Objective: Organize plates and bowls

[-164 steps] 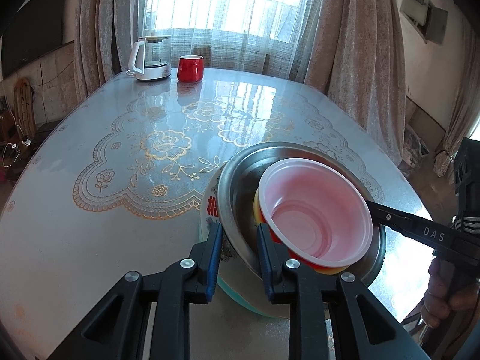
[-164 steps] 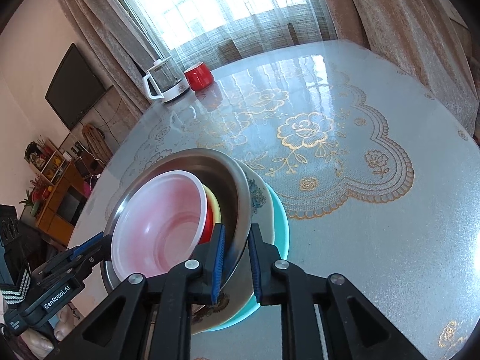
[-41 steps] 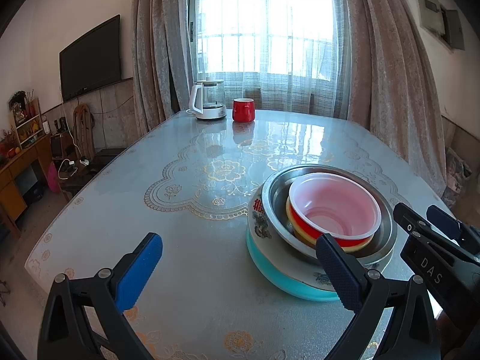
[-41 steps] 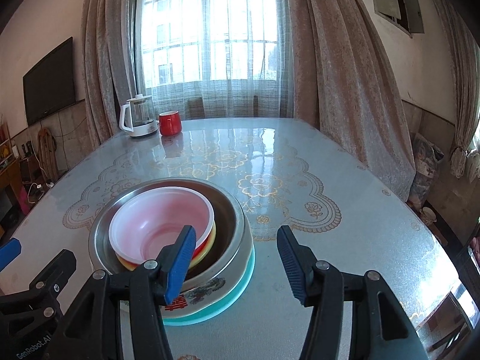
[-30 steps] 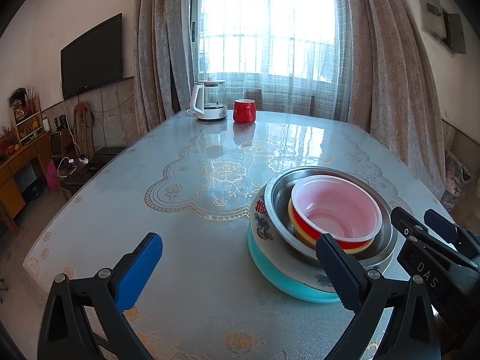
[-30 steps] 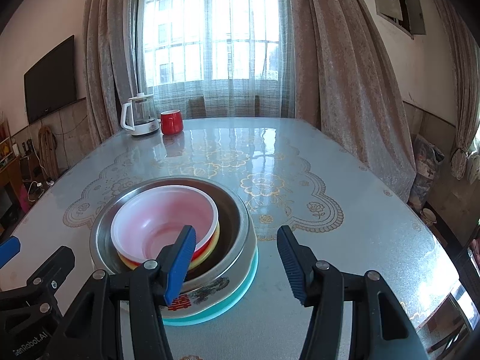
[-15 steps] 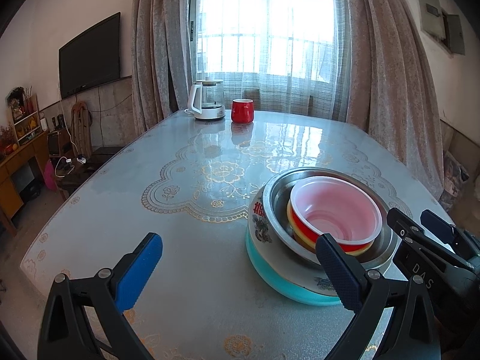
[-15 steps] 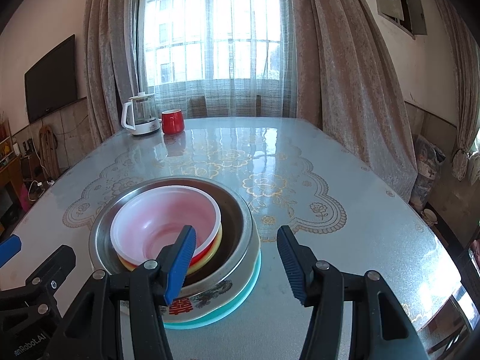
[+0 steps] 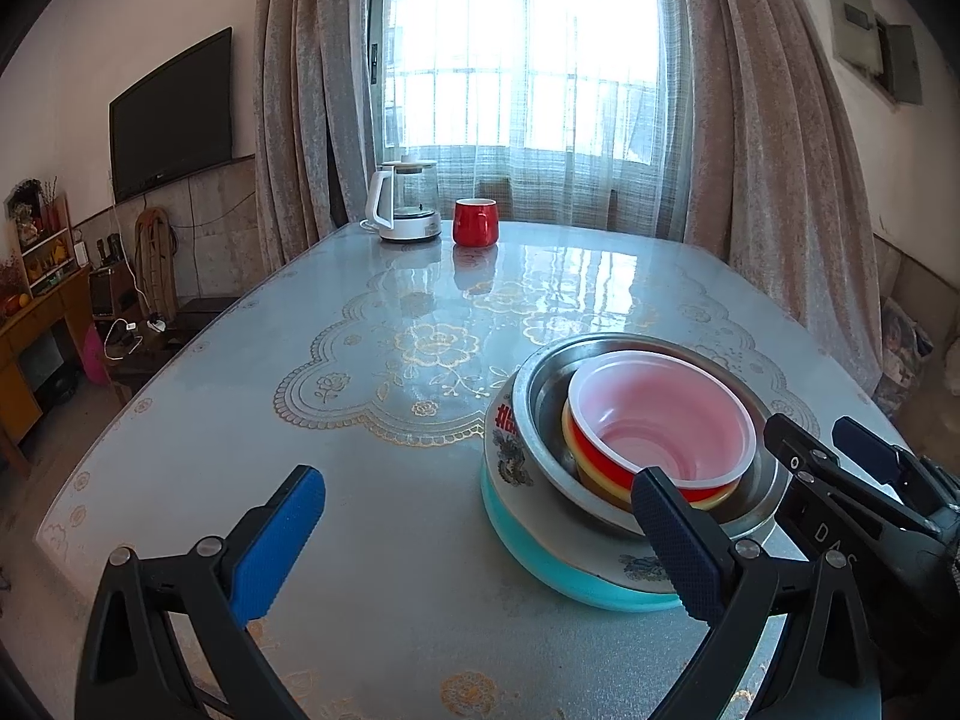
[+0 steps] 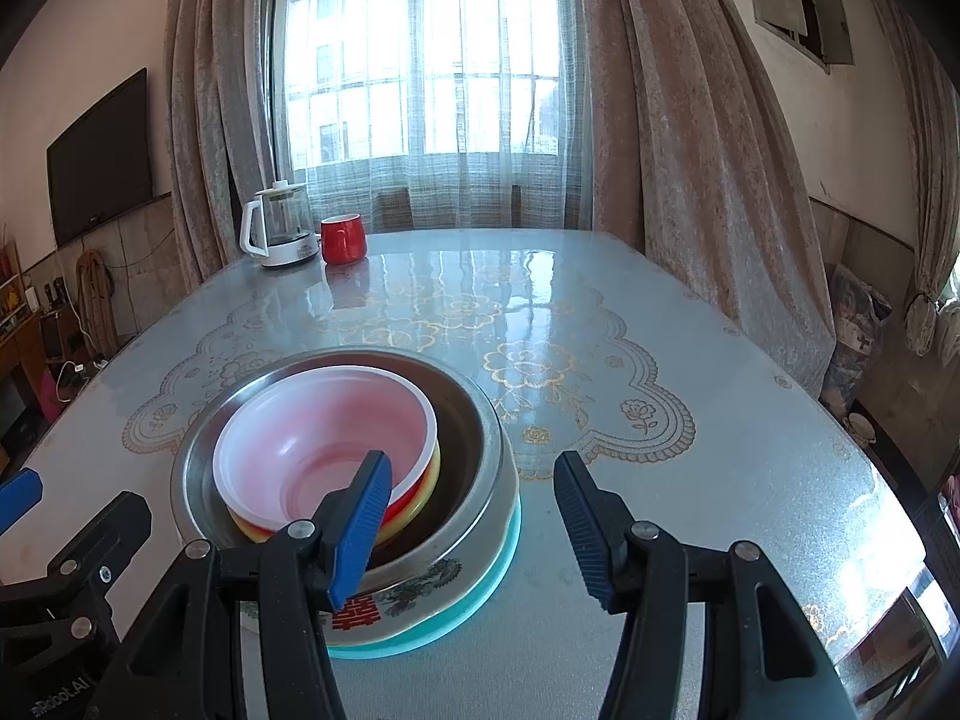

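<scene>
The left gripper (image 9: 474, 531) hangs above the near edge of the table (image 9: 372, 480), tilted downward toward the surface, its two blue-padded fingers (image 9: 279, 540) spread wide with nothing between them. Its right finger stands in front of the near rim of the stacked dishes without touching them, as far as the view shows.

The right gripper (image 10: 471, 531) is held to the right of it, also tilted down over the near edge, its jaws parted and empty. Its left finger (image 10: 360, 522) overlaps the stack in the right wrist view, hovering above the near rim of the bowls; the right finger sits over bare table just beside the stack.

The stack stands near the table's near right corner in the left wrist view. At the bottom is a teal plate (image 9: 540, 558), and on it a white plate (image 9: 516, 456) with a red character and dark floral prints on its rim. In that sits a steel bowl (image 9: 540, 384), wide and shiny. Nested inside the steel bowl, pushed toward its left wall in the right wrist view, are a yellow bowl (image 10: 429, 492), a red bowl (image 10: 405, 510) and on top a pink bowl (image 10: 324, 438) with a white rim, empty.

At the far left corner of the table stand a glass kettle (image 9: 405, 204) on a white base and, just to its right, a red mug (image 9: 475, 222).
</scene>
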`<action>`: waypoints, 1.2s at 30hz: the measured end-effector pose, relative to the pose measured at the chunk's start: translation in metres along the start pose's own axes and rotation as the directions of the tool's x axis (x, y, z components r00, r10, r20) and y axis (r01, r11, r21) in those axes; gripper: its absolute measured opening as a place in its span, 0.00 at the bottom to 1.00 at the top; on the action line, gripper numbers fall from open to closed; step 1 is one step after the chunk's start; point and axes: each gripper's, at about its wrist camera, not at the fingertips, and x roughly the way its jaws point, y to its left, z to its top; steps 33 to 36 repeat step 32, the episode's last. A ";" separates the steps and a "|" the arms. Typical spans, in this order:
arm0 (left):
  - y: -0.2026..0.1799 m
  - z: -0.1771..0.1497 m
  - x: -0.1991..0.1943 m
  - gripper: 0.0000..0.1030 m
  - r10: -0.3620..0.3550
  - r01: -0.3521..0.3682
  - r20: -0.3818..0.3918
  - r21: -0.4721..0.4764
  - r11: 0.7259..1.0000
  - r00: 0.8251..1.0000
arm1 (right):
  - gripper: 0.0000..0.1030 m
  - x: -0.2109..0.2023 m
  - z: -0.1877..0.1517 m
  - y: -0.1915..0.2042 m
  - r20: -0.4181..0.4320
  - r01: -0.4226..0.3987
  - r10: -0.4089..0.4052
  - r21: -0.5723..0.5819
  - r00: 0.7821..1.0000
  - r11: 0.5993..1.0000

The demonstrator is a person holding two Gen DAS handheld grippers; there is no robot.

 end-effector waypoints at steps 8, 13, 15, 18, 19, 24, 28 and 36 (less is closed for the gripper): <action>-0.001 0.002 0.001 1.00 -0.006 0.006 0.002 0.006 1.000 1.000 | 0.56 0.001 -0.001 0.000 0.001 -0.001 0.001 -0.003 1.000 1.000; -0.003 0.002 -0.001 1.00 -0.010 0.010 0.011 0.014 1.000 1.000 | 0.56 0.001 -0.001 0.000 0.001 -0.001 0.001 -0.002 1.000 1.000; -0.004 0.002 0.000 1.00 -0.013 0.013 0.011 0.013 1.000 1.000 | 0.55 0.002 -0.001 0.000 0.000 -0.001 0.001 -0.001 1.000 1.000; -0.006 0.003 0.001 1.00 -0.017 0.017 0.008 0.020 1.000 1.000 | 0.55 0.002 0.000 0.000 0.000 0.001 -0.001 -0.001 1.000 1.000; -0.007 0.004 0.002 1.00 -0.018 0.018 0.009 0.022 1.000 1.000 | 0.55 0.002 0.000 -0.001 0.002 0.004 -0.004 0.001 1.000 1.000; -0.009 0.004 0.001 1.00 -0.012 0.011 0.024 0.033 0.999 1.000 | 0.55 0.005 0.002 -0.004 0.002 0.009 -0.009 0.010 1.000 1.000; -0.010 0.005 0.001 0.97 -0.019 0.018 0.027 0.041 0.999 0.999 | 0.55 0.006 0.002 -0.005 0.002 0.010 -0.010 0.010 1.000 1.000; -0.005 0.008 0.005 0.97 -0.032 0.032 0.007 0.018 0.999 0.999 | 0.55 0.005 0.004 -0.008 0.005 0.002 -0.003 0.008 1.000 1.000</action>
